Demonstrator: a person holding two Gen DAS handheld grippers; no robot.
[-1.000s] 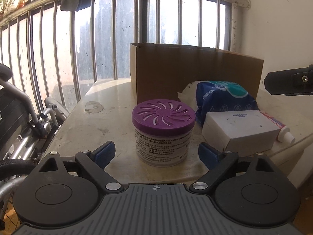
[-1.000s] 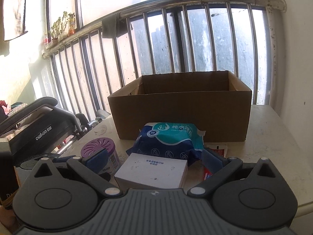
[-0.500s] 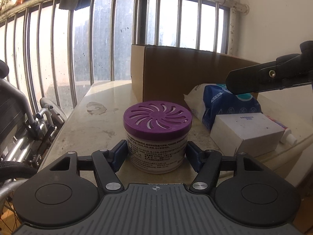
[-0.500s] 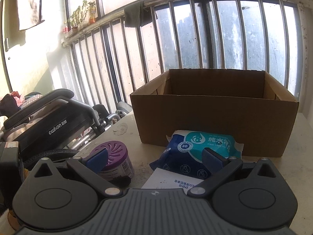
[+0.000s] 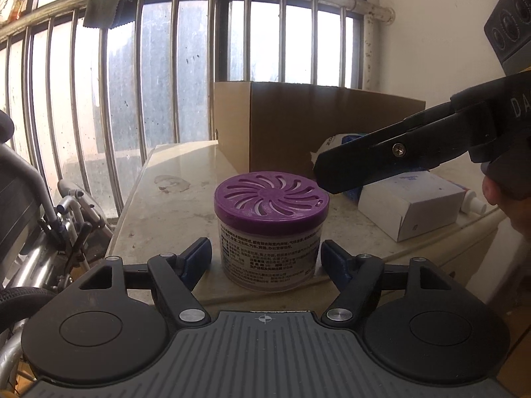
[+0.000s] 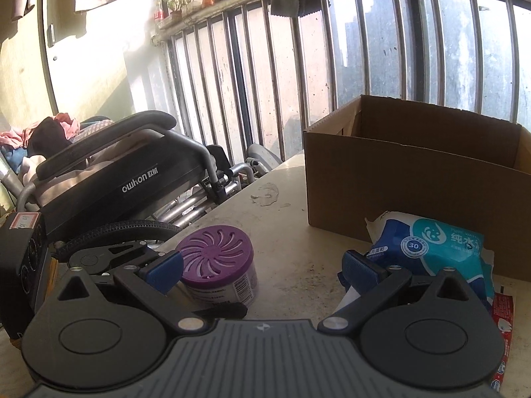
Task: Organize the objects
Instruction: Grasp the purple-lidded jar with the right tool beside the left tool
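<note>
Pale stone makes up the worn tabletop (image 5: 172,205) on which everything we see is set, with a barred window behind it. Toward the back of the top stands the open brown cardboard box (image 6: 415,179), its flaps up and its inside in shadow. Off the table's left edge we make out a folded black wheelchair (image 6: 132,179) with a printed brand on its backrest.

In front of the box lies the blue and teal soft pack of wet wipes (image 6: 441,248), and just beside it, nearer us, the white rectangular carton (image 5: 415,205). A red and white toothpaste tube (image 6: 502,328) lies along the right margin of the right wrist view, next to the wipes.

Nearest the front edge stands the round white tub with a slotted purple lid (image 5: 270,232), upright. Our left gripper (image 5: 265,258) brackets it: its blue fingertips (image 5: 197,260) sit on either side of the tub, and we cannot tell from either view whether they touch its wall, so the jaws read as spread around it. Our right gripper (image 6: 262,270) hangs above the table with its jaws wide apart and nothing between them, the tub to its left and the wipes to its right.
</note>
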